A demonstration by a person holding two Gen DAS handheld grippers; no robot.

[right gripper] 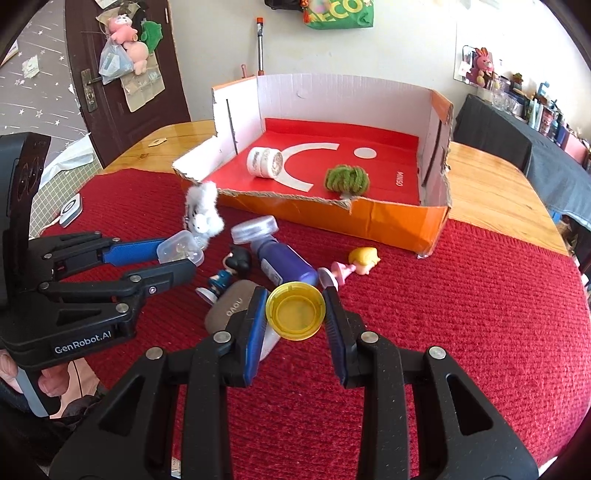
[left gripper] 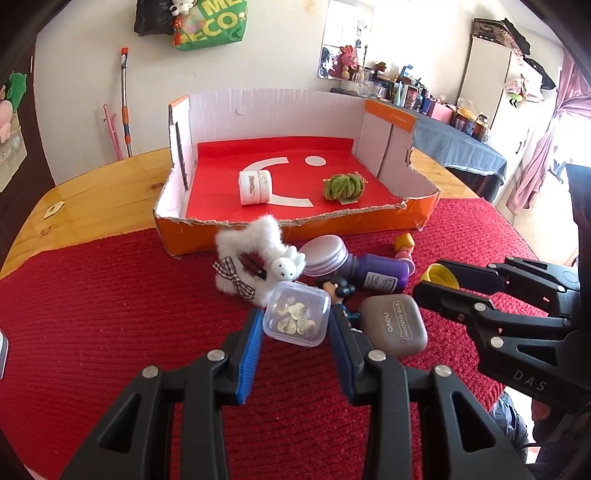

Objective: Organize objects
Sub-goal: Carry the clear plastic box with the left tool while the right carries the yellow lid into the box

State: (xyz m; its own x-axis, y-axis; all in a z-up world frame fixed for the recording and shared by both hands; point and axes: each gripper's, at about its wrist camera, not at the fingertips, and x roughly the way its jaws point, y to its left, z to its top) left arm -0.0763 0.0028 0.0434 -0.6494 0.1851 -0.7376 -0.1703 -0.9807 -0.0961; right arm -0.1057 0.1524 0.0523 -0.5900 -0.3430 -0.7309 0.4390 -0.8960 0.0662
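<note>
The left gripper (left gripper: 295,325) is clamped on a small clear box (left gripper: 296,318) with pale bits inside; the right gripper (right gripper: 295,314) is clamped on a yellow cap (right gripper: 295,310). Both work over a red knit mat (right gripper: 461,314) covering the near part of a wooden table (right gripper: 487,184).

Just past the fingers lies a cluster on the mat — a grey eyeshadow case (left gripper: 393,325), a dark-haired figurine (right gripper: 231,271), a purple bottle (right gripper: 286,262) on its side, a silver-lidded jar (left gripper: 325,254), a white fluffy pouch (left gripper: 251,258) with a checked bow, and a blonde doll (right gripper: 354,264) a little apart.

Beyond them sits an orange cardboard tray (right gripper: 388,225) with torn edges and a red floor; inside are 2 things, a white tape roll (right gripper: 265,162) and a green fuzzy scrunchie (right gripper: 347,179), well apart.

Farther back: a white wall with a green bag (left gripper: 210,24) hung high, a mop handle (left gripper: 125,99), a dark door (right gripper: 122,74) with plush toys, and a cluttered side table (left gripper: 458,144) under a dark cloth.
</note>
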